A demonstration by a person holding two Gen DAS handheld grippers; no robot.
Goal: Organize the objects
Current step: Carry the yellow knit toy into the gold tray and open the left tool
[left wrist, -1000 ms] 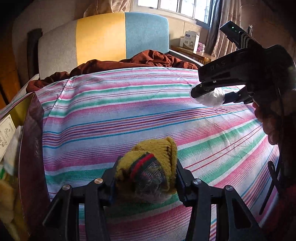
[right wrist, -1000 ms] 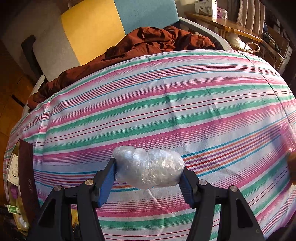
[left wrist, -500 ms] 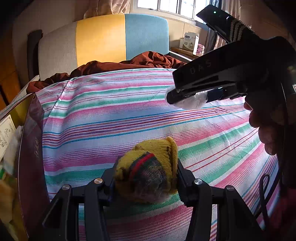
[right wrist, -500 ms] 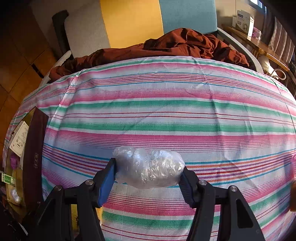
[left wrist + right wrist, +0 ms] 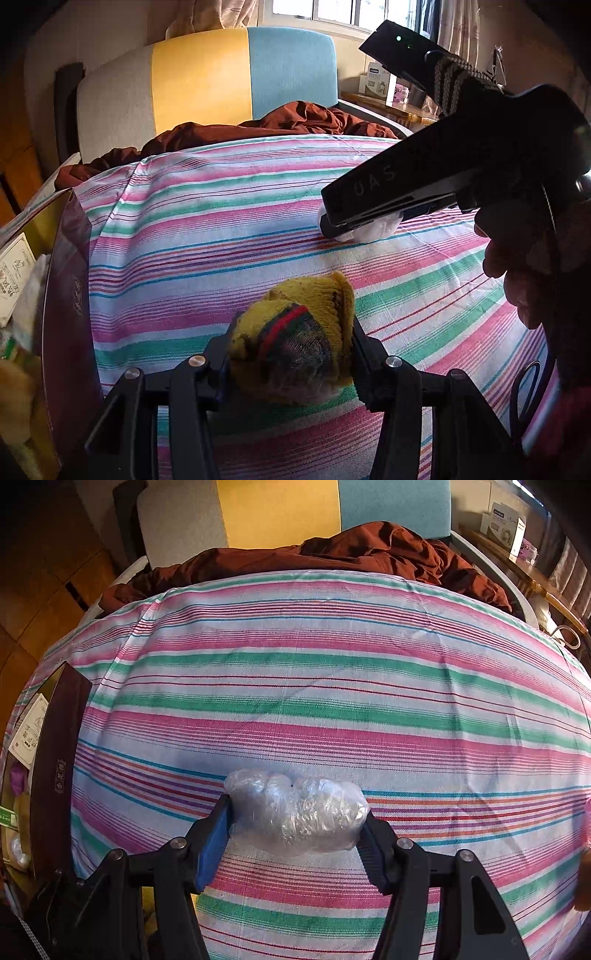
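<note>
Here, both grippers hold bundles over the striped bedsheet (image 5: 332, 686)

The left gripper (image 5: 291, 354), closing, pinches a balled yellow sock (image 5: 295, 343), cuff toward 1 o'clock. The right gripper (image 5: 295, 823) clamps a crumpled plastic wad (image 5: 295, 816), long axis running 9 to 3 o'clock; dark box (image 5: 55, 760) at 9 o'clock

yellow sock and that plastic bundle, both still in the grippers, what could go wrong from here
1. The balled yellow knitted sock bulges beyond the left gripper, so it might squirm out on the way to the dark open box.
2. The crumpled clear plastic bundle in the right gripper looks slippery and squashy; it may slide out.
3. The grippers are close together over the striped bedsheet and could collide.
</note>
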